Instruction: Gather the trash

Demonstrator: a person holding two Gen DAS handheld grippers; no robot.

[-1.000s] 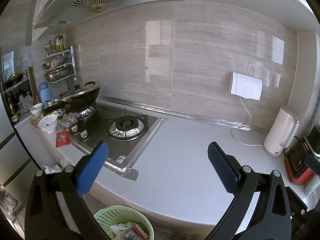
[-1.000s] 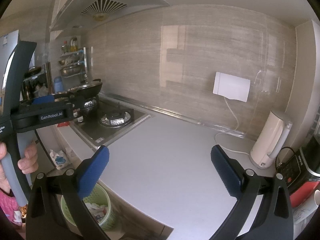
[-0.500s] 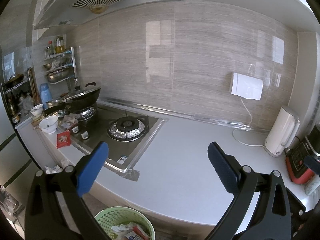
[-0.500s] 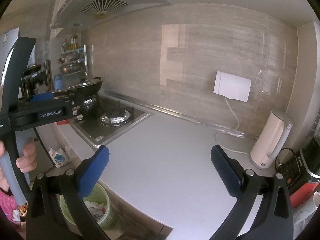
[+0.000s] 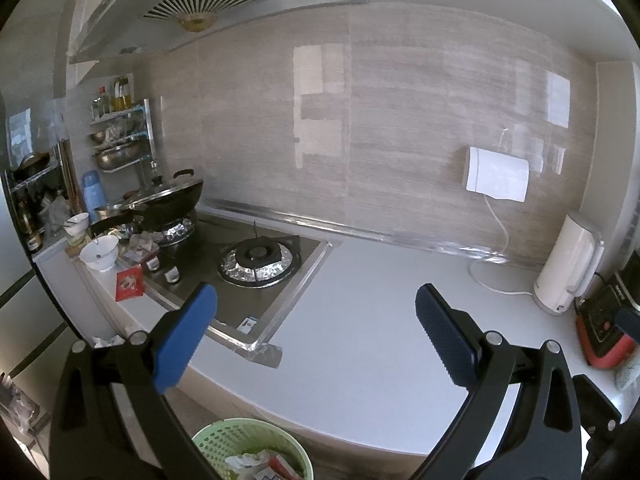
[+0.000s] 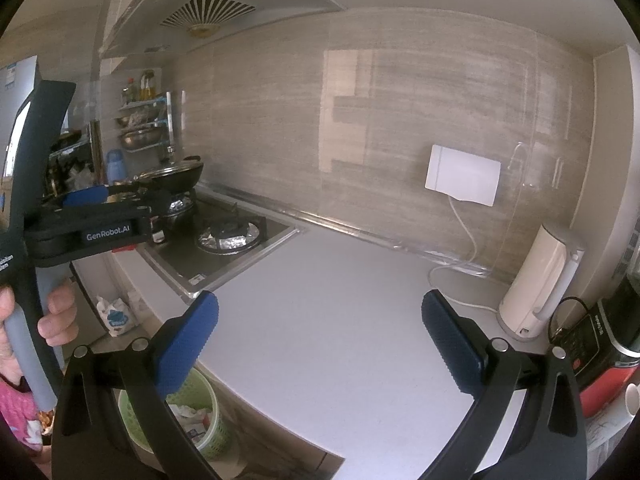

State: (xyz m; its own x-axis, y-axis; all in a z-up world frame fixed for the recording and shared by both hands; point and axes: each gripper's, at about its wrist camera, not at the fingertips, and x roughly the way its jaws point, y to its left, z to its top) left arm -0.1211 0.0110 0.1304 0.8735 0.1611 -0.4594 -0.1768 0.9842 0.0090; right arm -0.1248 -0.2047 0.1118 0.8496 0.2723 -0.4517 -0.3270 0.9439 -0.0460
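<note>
A green mesh trash basket (image 5: 224, 438) stands on the floor below the counter edge, holding crumpled paper and wrappers; it also shows in the right wrist view (image 6: 210, 420). A red wrapper (image 5: 129, 282) lies on the counter left of the stove, with more crumpled litter (image 5: 140, 245) near the wok. My left gripper (image 5: 316, 332) is open and empty above the counter edge; it also shows at the left of the right wrist view (image 6: 92, 216). My right gripper (image 6: 320, 340) is open and empty over the bare white counter (image 6: 332, 320).
A gas stove (image 5: 256, 258) with a lidded wok (image 5: 170, 200) sits at left, with white bowls (image 5: 100, 254) beside it. A white kettle (image 5: 570, 264), its cord, and a red cooker (image 5: 600, 332) stand at right. A white bag (image 6: 114, 316) lies on the floor.
Both grippers have drifted slightly; the views shift a little toward the stove. Both stay open and empty.
</note>
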